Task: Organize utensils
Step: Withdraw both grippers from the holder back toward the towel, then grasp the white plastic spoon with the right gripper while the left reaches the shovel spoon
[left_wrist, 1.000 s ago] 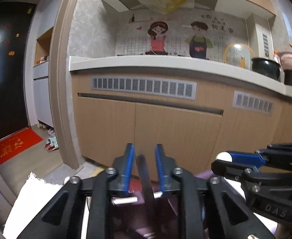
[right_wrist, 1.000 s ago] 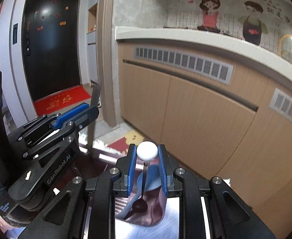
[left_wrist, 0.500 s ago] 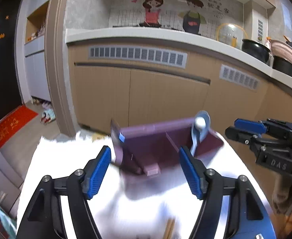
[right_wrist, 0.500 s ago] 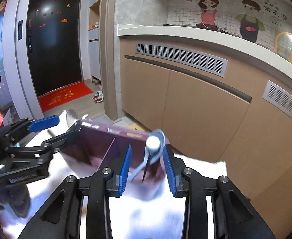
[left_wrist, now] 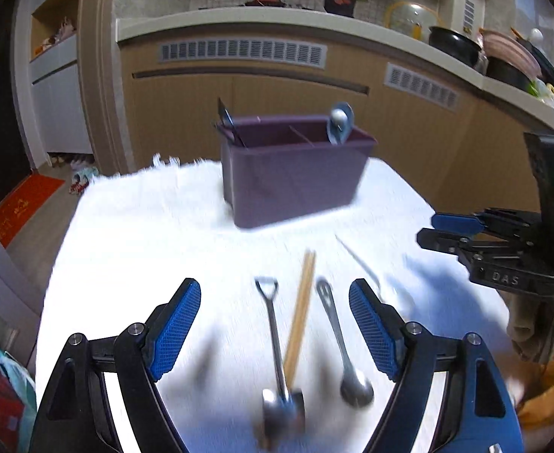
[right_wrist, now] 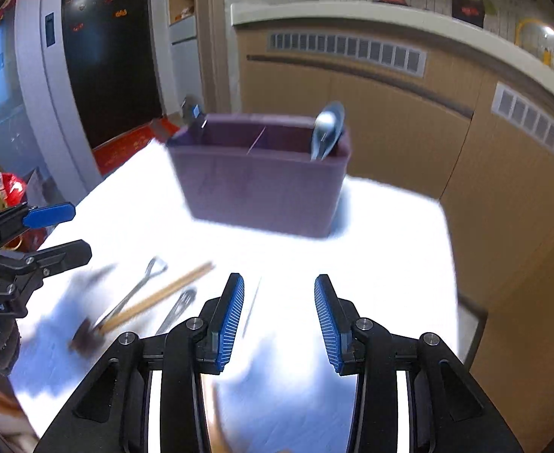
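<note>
Pickup comes next: left gripper (left_wrist: 275, 328) gaping over chopsticks (left_wrist: 300, 317) (right gripper (right_wrist: 279, 319) also apart, empty); lower, close.

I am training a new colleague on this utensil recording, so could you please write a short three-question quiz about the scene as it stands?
1. True or false: the purple caddy already holds a spoon in its right-hand compartment.
2. Which items lie on the white cloth nearest the left gripper?
A. chopsticks, a shovel-handled spoon and a plain spoon
B. two plates
C. a cup
3. Fill in: the fingers of the right gripper hold ____.

Key: 1 true. 2 A. 3 nothing; they stand open over bare cloth.
</note>
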`<state>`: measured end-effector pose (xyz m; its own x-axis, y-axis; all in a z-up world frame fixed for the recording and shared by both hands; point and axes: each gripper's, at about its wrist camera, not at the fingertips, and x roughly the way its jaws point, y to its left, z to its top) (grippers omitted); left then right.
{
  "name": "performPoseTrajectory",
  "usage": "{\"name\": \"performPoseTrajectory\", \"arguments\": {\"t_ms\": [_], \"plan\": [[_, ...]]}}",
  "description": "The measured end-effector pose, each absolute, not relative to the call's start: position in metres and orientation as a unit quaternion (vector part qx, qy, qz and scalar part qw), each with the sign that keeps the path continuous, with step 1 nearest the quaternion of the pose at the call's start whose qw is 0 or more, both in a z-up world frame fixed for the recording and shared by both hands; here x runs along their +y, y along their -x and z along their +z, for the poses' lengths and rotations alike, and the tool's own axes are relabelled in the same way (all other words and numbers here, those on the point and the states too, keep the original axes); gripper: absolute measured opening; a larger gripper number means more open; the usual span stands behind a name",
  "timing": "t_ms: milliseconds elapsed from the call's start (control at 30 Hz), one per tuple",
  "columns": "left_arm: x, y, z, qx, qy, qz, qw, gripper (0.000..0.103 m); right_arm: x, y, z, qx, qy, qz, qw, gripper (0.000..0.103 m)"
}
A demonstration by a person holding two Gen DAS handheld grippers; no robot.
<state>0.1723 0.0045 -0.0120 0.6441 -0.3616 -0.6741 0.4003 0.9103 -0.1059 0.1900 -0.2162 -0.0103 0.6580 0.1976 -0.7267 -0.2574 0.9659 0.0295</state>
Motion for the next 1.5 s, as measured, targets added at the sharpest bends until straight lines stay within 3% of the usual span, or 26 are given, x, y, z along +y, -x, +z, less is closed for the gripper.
{"name": "performPoseTrajectory", "arguments": {"t_ms": [233, 533, 633, 733, 767, 833, 933, 1133, 1500], "plan": [[0.001, -0.141, -0.028, 0.386, -0.060, -0.239, 0.889, 0.080, -0.199, -0.173, -0.046, 0.444, 0.034, 0.140, 0.885, 0.040], [0.014, -0.152, -0.033, 0.403, -0.019, -0.227, 0.887, 0.079, -0.177, -0.216, -0.068, 0.463, 0.030, 0.117, 0.878, 0.040], [0.007, -0.164, -0.032, 0.405, -0.022, -0.234, 0.884, 0.068, -0.174, -0.233, -0.074, 0.474, 0.033, 0.101, 0.874, 0.040], [0.002, -0.179, -0.038, 0.420, -0.027, -0.237, 0.876, 0.066, -0.173, -0.233, -0.077, 0.477, 0.044, 0.102, 0.872, 0.037], [0.000, -0.184, -0.042, 0.429, -0.026, -0.238, 0.871, 0.064, -0.172, -0.231, -0.077, 0.476, 0.051, 0.102, 0.872, 0.032], [-0.003, -0.193, -0.049, 0.446, -0.027, -0.239, 0.862, 0.055, -0.174, -0.225, -0.076, 0.476, 0.058, 0.103, 0.872, 0.010], [-0.007, -0.206, -0.056, 0.461, -0.038, -0.232, 0.856, 0.038, -0.183, -0.212, -0.072, 0.471, 0.058, 0.105, 0.874, 0.009], [-0.016, -0.234, -0.070, 0.495, -0.051, -0.213, 0.841, 0.027, -0.209, -0.190, -0.065, 0.464, 0.044, 0.104, 0.879, 0.008], [-0.041, -0.268, -0.079, 0.506, -0.100, -0.199, 0.833, 0.027, -0.225, -0.189, -0.074, 0.469, 0.023, 0.097, 0.878, 0.009]]}}
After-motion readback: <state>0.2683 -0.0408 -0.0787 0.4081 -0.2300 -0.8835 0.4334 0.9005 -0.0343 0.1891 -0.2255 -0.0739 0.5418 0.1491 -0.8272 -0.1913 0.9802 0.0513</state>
